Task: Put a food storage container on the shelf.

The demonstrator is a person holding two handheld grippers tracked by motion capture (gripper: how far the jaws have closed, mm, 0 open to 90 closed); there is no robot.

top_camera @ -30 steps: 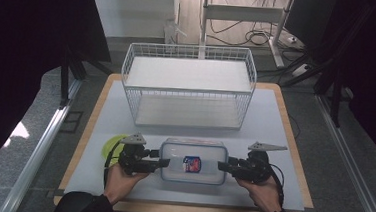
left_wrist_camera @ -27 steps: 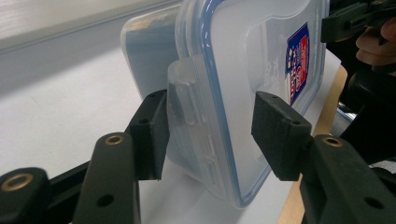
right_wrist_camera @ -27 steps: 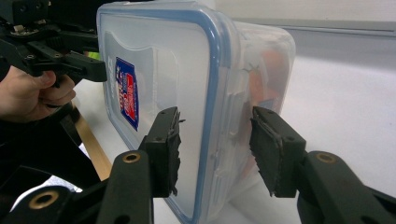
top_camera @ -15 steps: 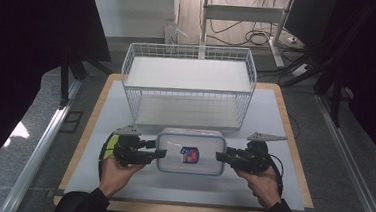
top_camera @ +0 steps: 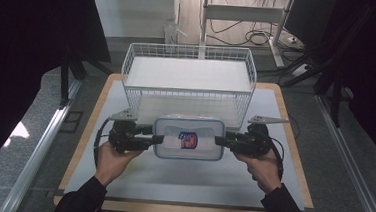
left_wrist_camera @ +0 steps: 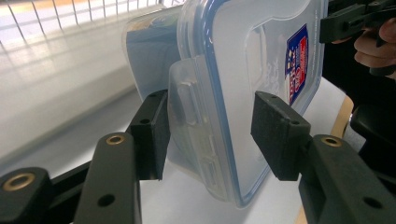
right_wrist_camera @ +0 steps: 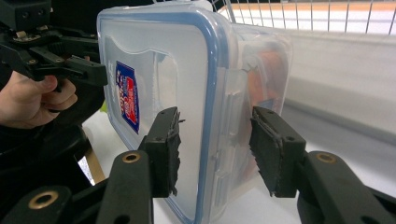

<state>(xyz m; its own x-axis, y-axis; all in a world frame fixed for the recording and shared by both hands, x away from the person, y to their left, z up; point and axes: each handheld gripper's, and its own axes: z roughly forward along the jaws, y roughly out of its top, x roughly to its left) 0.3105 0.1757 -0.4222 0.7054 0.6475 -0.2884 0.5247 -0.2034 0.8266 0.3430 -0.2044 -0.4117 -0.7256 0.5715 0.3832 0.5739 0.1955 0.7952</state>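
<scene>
Both tongs, the left tongs [top_camera: 157,139] and right tongs [top_camera: 219,140], are gripping the lidded box [top_camera: 188,138] between them, carrying it above the desk [top_camera: 171,177]; setting it into the wire basket [top_camera: 188,76] just beyond is remaining.

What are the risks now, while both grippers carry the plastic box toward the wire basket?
1. The plastic box hangs between the left gripper and the right gripper, each at a short end. If one hand moves away, the box may slip and fall on the table.
2. In the left gripper view, the fingers sit around a lid latch; the pull might open it.
3. The wire basket stands just ahead, so the box may strike its front rim.
</scene>
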